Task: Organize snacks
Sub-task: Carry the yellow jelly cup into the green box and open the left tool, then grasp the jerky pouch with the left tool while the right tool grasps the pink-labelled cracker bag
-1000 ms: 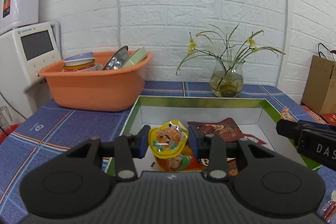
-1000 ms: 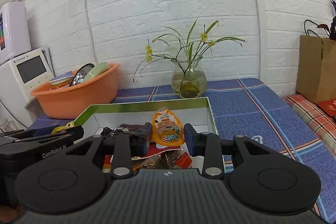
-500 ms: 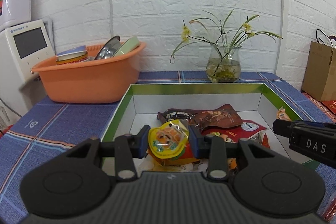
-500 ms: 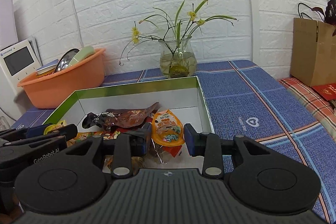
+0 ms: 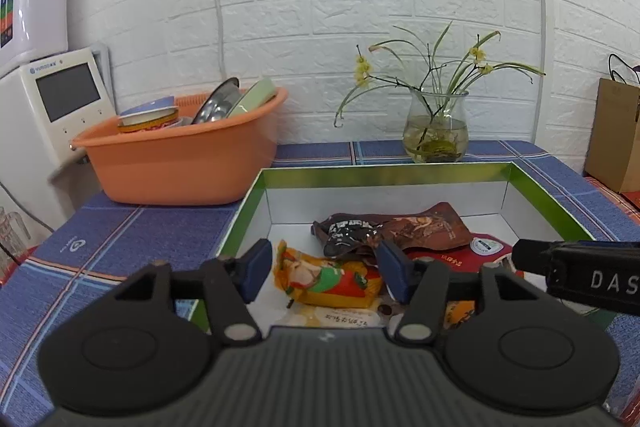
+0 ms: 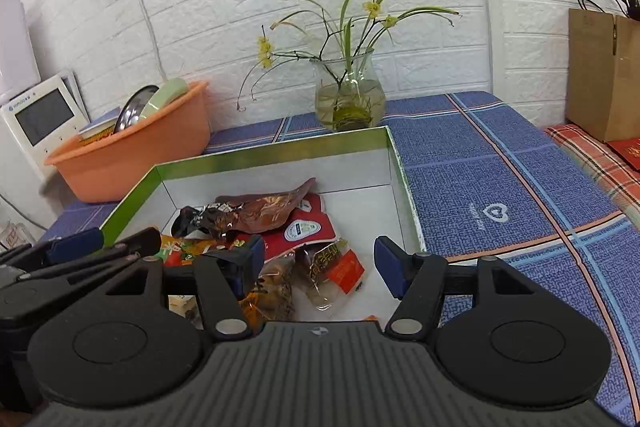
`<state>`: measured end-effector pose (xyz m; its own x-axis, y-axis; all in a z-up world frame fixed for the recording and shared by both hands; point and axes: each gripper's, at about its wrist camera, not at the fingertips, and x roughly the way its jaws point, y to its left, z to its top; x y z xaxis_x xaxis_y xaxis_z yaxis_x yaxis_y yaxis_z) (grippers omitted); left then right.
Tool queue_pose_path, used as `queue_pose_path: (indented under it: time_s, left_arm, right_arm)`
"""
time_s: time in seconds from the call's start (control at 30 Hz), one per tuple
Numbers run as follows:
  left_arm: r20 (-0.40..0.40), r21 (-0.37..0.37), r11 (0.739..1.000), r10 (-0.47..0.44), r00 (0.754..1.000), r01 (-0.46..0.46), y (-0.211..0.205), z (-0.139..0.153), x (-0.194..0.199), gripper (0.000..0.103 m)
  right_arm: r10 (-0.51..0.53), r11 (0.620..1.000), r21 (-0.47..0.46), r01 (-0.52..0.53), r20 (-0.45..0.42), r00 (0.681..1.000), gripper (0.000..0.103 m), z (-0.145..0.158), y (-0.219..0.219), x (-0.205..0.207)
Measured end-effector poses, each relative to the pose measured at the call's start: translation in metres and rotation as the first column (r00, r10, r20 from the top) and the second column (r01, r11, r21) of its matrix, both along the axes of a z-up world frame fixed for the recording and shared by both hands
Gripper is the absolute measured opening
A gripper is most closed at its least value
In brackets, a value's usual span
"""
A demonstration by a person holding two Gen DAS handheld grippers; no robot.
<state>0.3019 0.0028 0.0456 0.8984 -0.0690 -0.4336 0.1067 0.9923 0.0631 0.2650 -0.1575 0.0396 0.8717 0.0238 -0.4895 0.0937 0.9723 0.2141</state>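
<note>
Both grippers hang over the near end of the box, tilted down toward it. Left gripper has its jaws opening, and the yellow-and-orange snack packet lies in the box below the gap, its pads clear of it. Right gripper also has its jaws opening, spread wide, with nothing pressed between them; the small clear-and-orange packet lies on the box floor under the gap.

Blue checked tablecloth covers the table. On it sits the green-rimmed box with white inner walls, open on top. To the far left stands an orange basin holding dishes, and behind it, further left, a white appliance with a screen. A glass vase of yellow flowers stands just beyond the box's far rim. A brown paper bag is at the far right by the wall.

Inside the box, a dark brown packet lies toward the middle, on top of a red packet. The snacks are heaped in the near half; the far half of the box floor is bare white.
</note>
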Motion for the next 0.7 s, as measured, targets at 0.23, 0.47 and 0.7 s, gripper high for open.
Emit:
queue_pose_path:
  time_s: [0.23, 0.47, 0.7]
  left_arm:
    - [-0.027, -0.006, 0.999, 0.034, 0.999, -0.034, 0.012, 0.009, -0.002, 0.067]
    - [-0.021, -0.047, 0.999, -0.024, 1.000, 0.023, 0.046, 0.035, -0.036, 0.072]
    - [-0.033, 0.025, 0.995, -0.098, 0.995, 0.099, 0.079, 0.012, -0.098, 0.094]
  right_arm:
    - [-0.018, 0.999, 0.038, 0.016, 0.068, 0.998, 0.100, 0.021, -0.016, -0.014]
    - [-0.027, 1.000, 0.017, 0.024, 0.181, 0.983, 0.103, 0.056, -0.033, -0.055]
    - [0.060, 0.998, 0.000, -0.060, 0.147, 0.987, 0.103, 0.055, -0.055, -0.105]
